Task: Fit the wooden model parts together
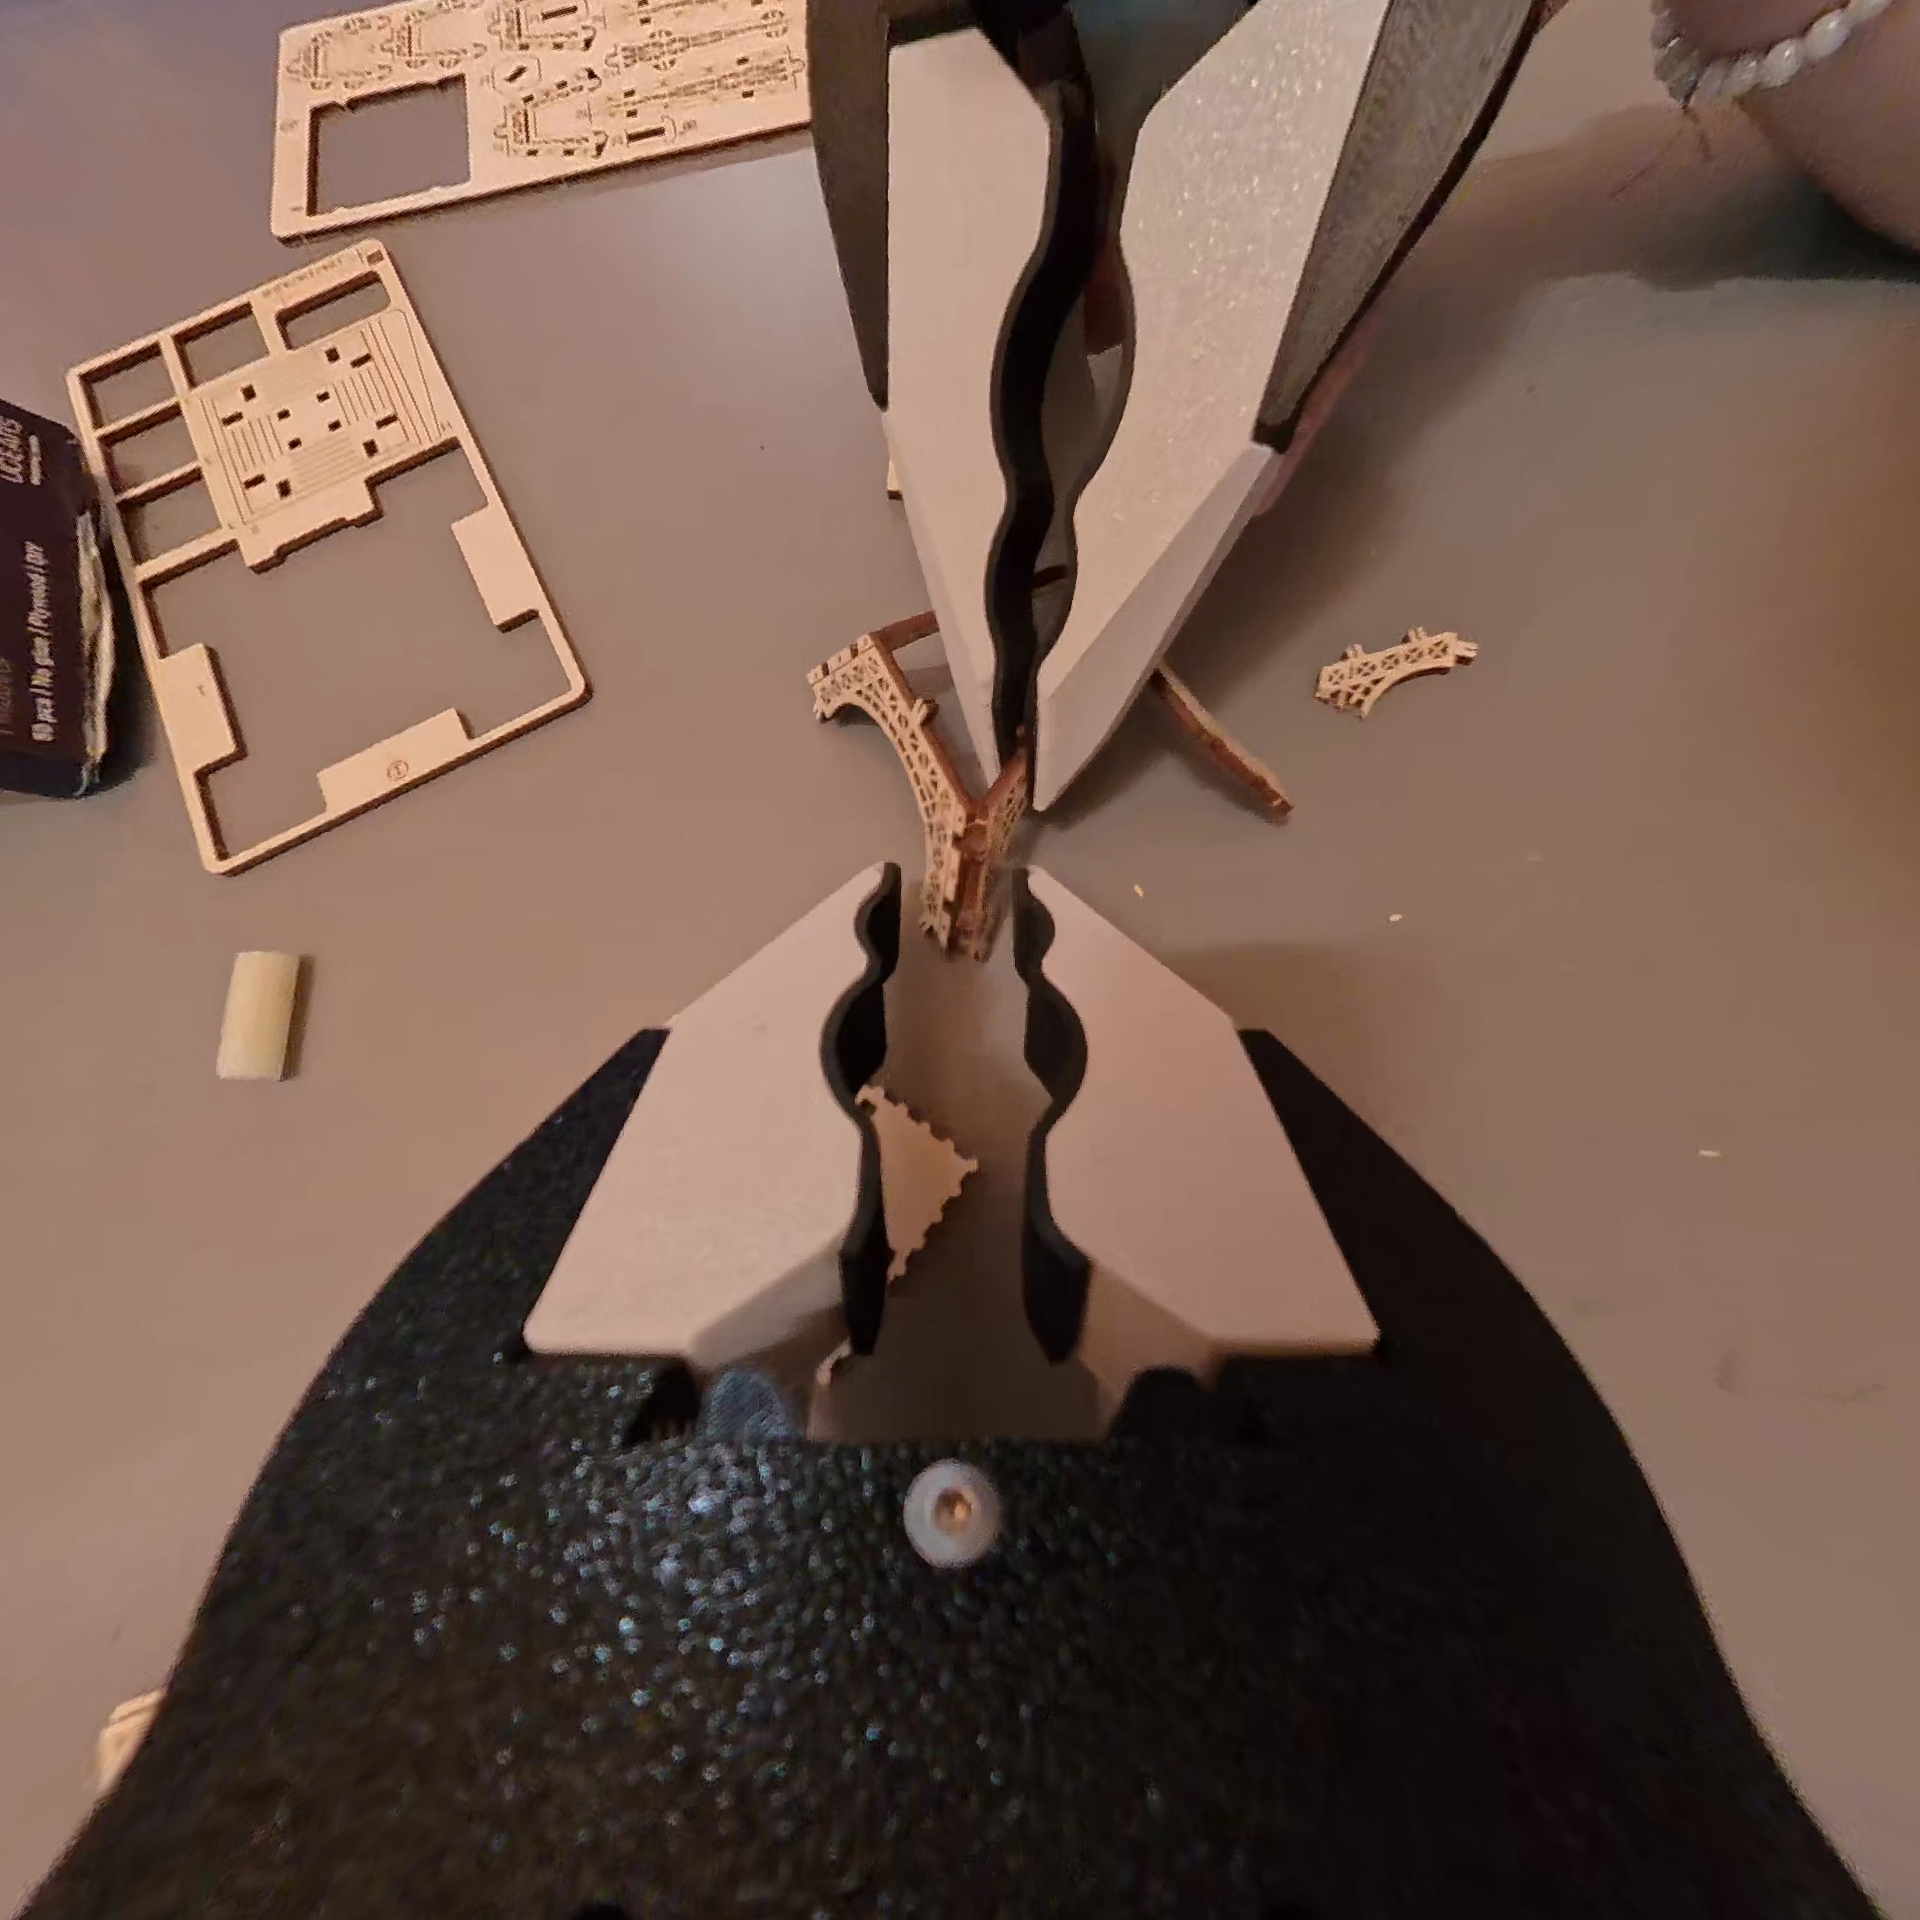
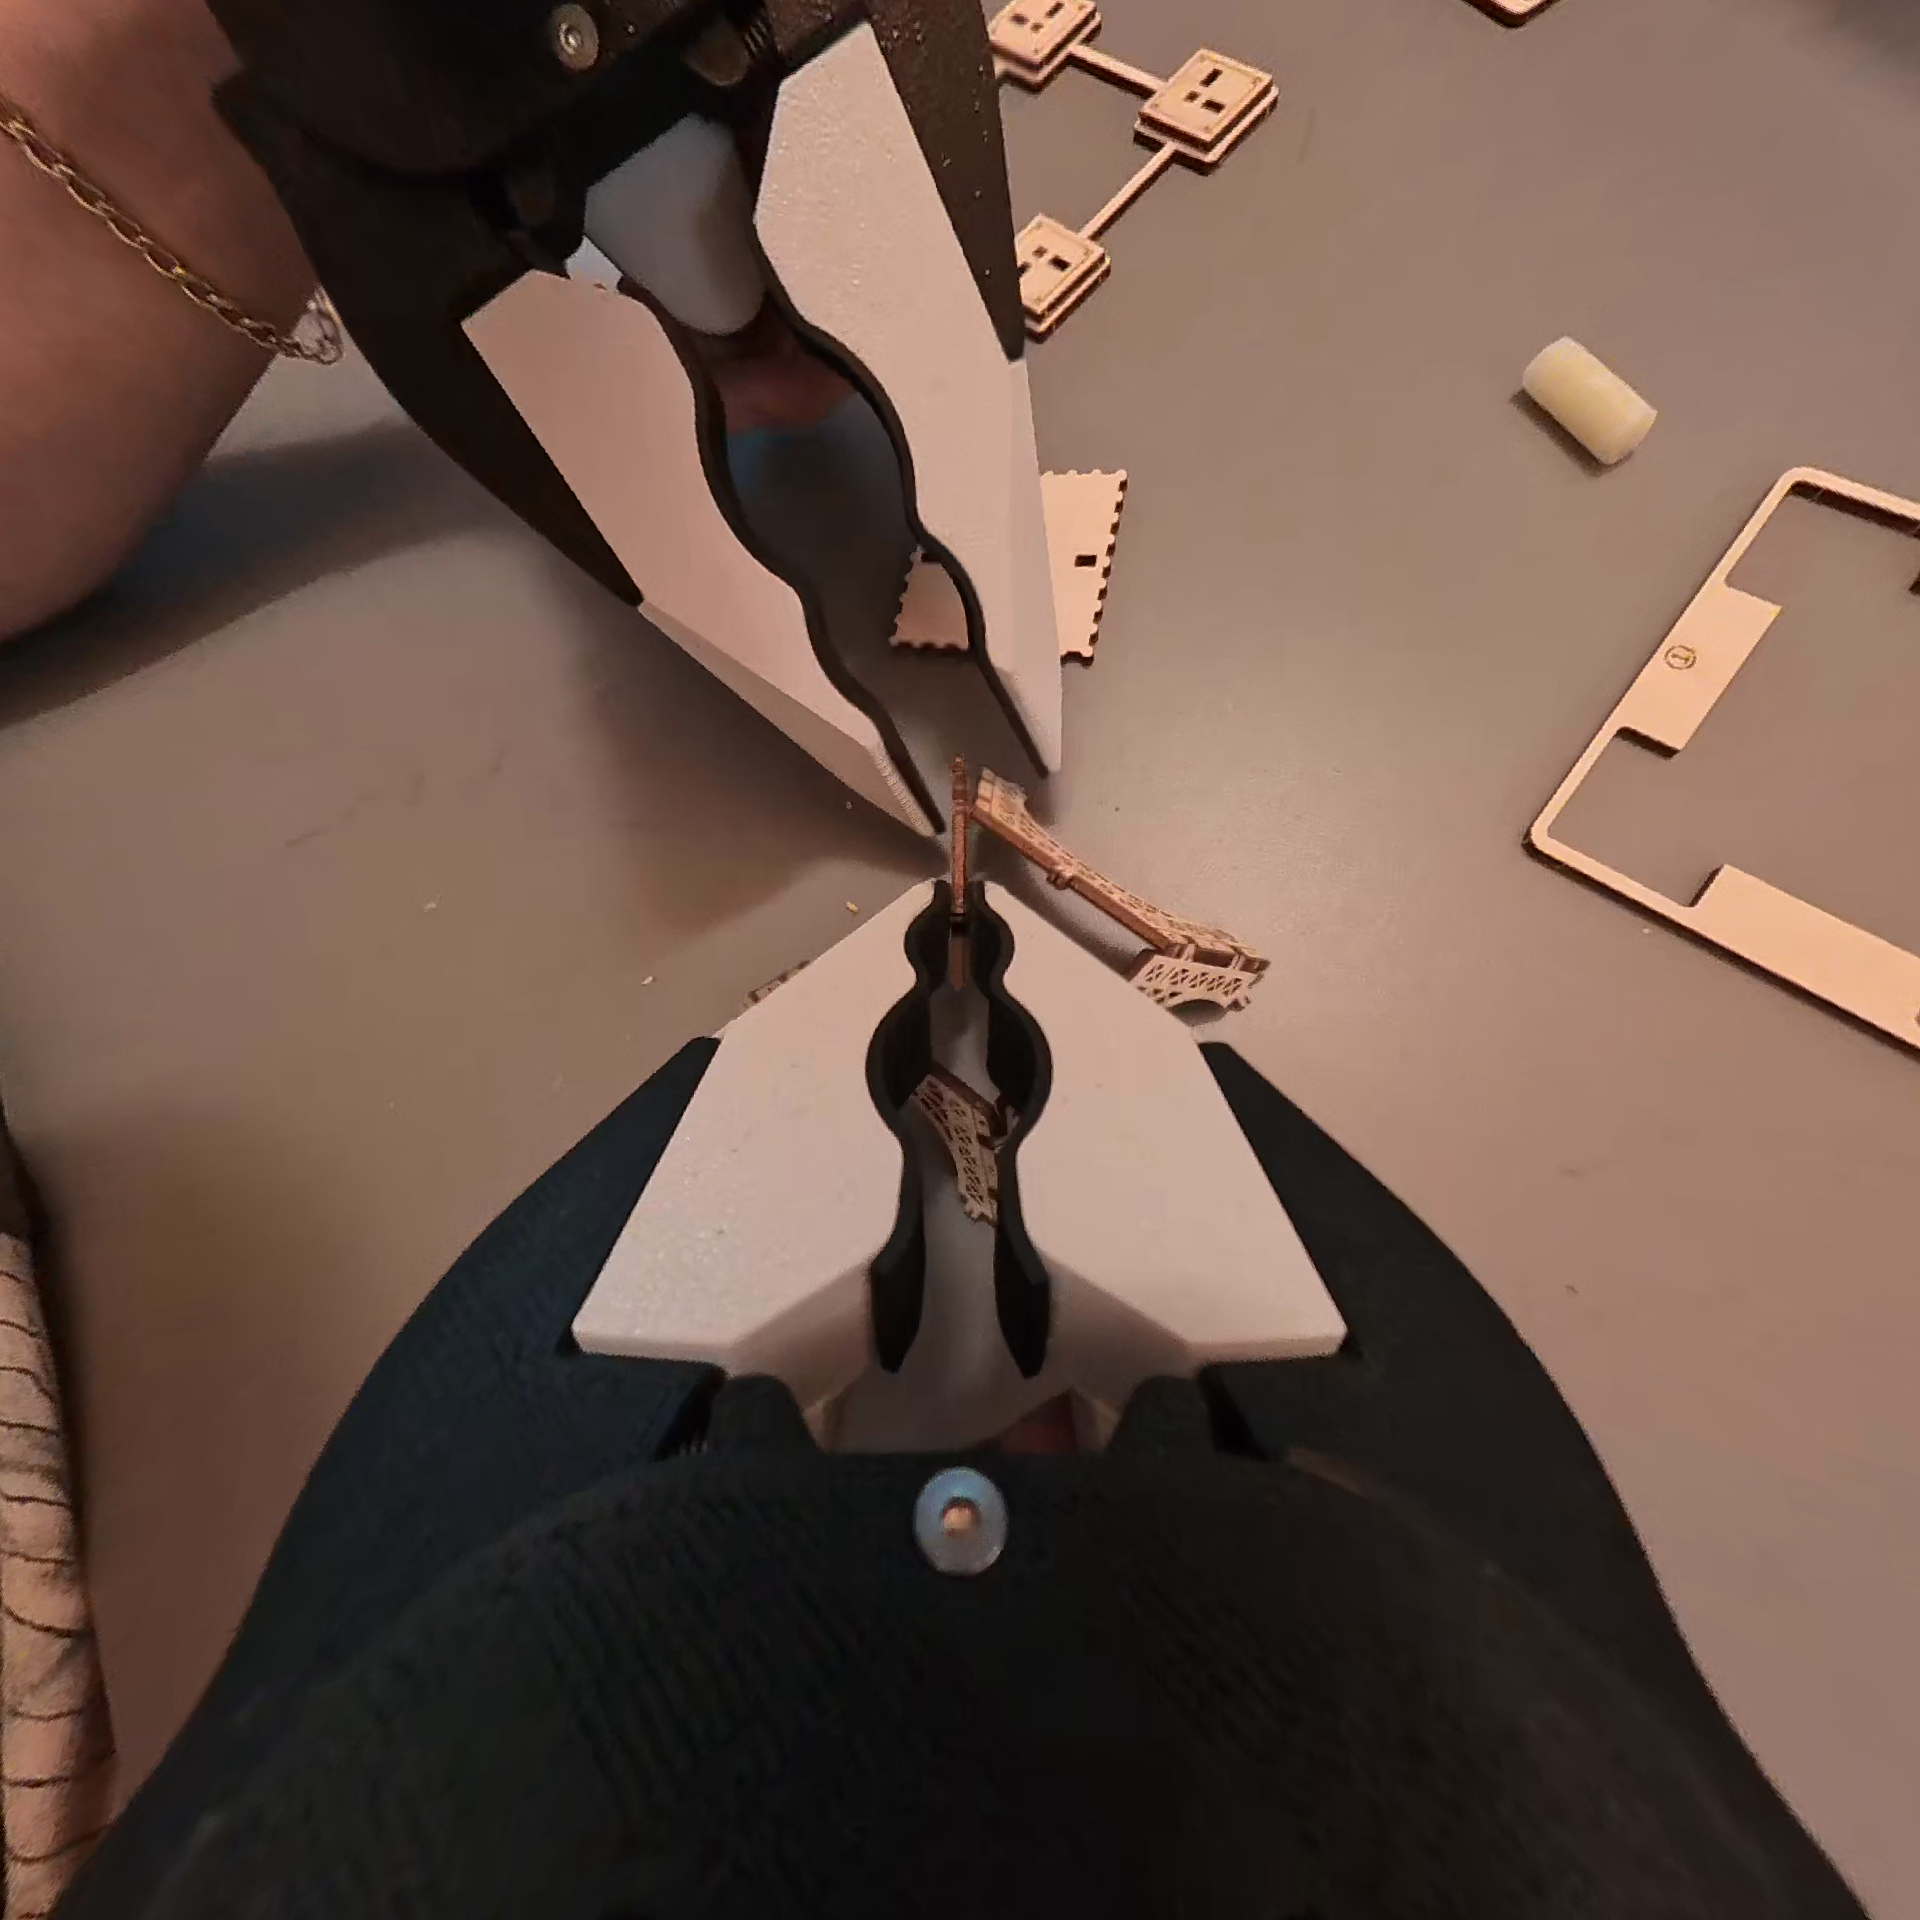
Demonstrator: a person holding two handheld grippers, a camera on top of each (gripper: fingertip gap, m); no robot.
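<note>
A wooden lattice model piece, made of thin legs joined in a Y, is held just above the grey table. My right gripper is shut on its thin edge-on part; in the left wrist view this gripper comes down from the top. One lattice leg sticks out to the right. My left gripper is open, its tips flanking the piece's near end without clear contact. In the right wrist view the left gripper comes in from the top.
Punched-out wooden sheets lie around. A small lattice arch, a cream cylinder, toothed square parts, linked square parts and a dark box lie on the table. A person's wrists show. Left and right tips are no more than a few centimetres apart. The small lattice arch sits 8 cm or so from the ends of my right fingers.
</note>
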